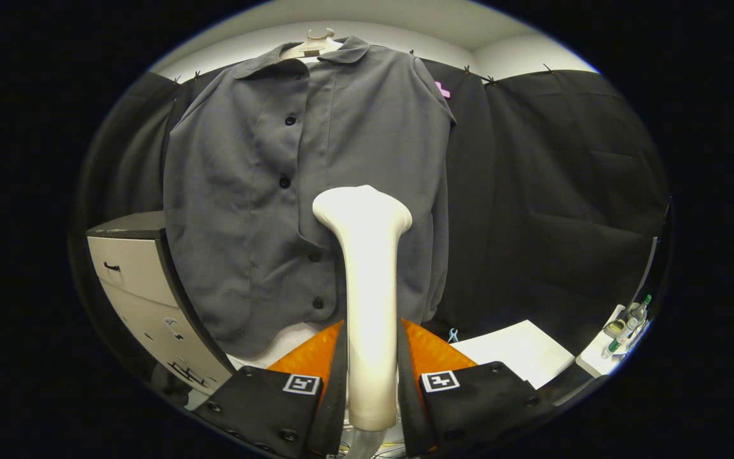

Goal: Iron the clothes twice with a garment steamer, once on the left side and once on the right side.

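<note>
Grey button-front shirt (pixel 303 191) hanging on a pale hanger (pixel 316 43) against the booth wall, with the white garment steamer (pixel 367 280) clamped between the tongs (pixel 370 357), its flared head held at the lower part of the button placket, contact not discernible. The step in hand appears to be a steaming pass near the shirt's centre; the next move calls for guiding the head steadily along one front panel. A filing cabinet (pixel 144 287) stands beside the shirt.

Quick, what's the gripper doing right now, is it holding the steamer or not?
Gripper: shut on the garment steamer, whose head points at the grey shirt.
</note>
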{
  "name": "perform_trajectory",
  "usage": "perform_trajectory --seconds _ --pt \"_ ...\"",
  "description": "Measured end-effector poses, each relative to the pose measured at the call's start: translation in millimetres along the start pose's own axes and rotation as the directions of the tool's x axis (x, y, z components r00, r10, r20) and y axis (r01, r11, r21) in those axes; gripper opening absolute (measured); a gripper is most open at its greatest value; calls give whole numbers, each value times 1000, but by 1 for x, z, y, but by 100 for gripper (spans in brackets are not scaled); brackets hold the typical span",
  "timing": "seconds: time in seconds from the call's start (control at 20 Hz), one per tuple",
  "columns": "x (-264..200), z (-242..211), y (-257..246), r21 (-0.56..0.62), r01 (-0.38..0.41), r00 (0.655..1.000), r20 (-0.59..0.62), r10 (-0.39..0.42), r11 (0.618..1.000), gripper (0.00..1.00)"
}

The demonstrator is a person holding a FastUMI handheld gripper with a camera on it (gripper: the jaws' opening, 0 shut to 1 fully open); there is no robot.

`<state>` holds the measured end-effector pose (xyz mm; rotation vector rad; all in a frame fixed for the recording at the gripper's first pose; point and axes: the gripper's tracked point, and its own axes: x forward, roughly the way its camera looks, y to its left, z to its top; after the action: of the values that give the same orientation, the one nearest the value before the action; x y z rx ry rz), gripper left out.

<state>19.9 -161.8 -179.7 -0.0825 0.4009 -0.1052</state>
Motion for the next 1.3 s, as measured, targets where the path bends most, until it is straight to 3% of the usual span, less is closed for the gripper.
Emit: perform_trajectory --seconds 0.65,1.0,1.3 --pt "-13 -26 -6 32 14 998 -60 -12 999 44" --pt "-32 8 -5 30 6 999 35 -7 1000 44" --pt "-59 66 1 39 -15 987 162 8 999 44"
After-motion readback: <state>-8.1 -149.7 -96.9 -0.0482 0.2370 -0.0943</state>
